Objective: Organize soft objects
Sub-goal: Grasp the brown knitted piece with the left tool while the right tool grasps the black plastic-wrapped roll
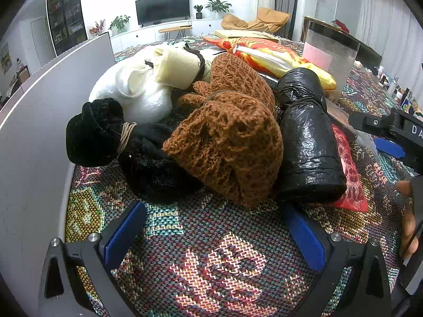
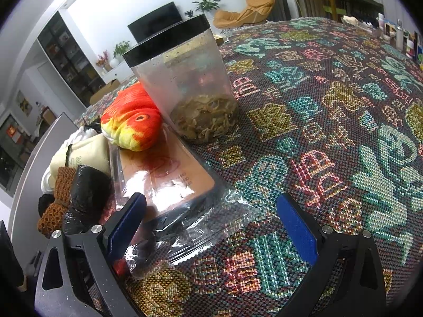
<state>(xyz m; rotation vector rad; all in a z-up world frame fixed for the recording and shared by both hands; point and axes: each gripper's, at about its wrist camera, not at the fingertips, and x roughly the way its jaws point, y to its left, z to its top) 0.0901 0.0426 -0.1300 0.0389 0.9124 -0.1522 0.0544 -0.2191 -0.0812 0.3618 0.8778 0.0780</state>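
A heap of soft things lies on the patterned cloth: a brown knit bundle, a black fuzzy bundle tied with twine, a white bundle, a cream towel roll, a black plastic-wrapped roll and a red-and-yellow fish plush. My left gripper stands open just in front of the brown bundle, holding nothing. My right gripper is open over a clear plastic bag. The fish plush and black roll lie to its left.
A clear jar with a black lid stands beside the plush. A white panel walls the left side. Small bottles line the far right edge. Patterned tablecloth stretches right. A hand shows at the right.
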